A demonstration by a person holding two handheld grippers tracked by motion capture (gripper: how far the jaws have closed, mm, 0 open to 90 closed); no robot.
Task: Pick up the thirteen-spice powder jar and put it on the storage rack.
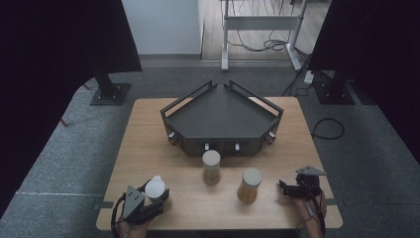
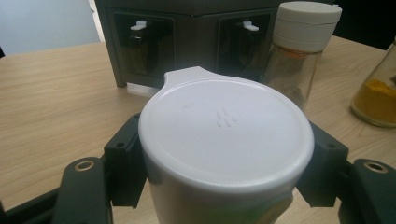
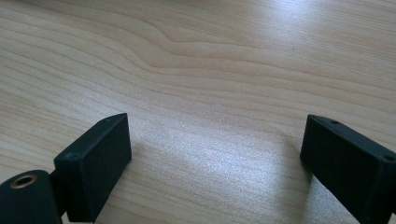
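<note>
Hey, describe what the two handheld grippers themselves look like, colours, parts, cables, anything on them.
Both are black. The left gripper carries a grey three-cornered plate on top, with a black cable looping beside it. The right gripper has the same grey plate. Close up, its flat rectangular pads look matte and finely textured, with a brass-coloured eyelet nearby.

A lab-like recording room. Black curtains (image 1: 59, 44) flank a wooden table (image 1: 148, 148). Cables (image 1: 267, 44) trail over grey carpet (image 1: 376, 163).

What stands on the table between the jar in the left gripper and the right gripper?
In the high view, two white-lidded jars stand there: the middle jar near the dark rack, and the yellow-filled jar, closer to the right gripper. The left gripper grips the third jar.
</note>
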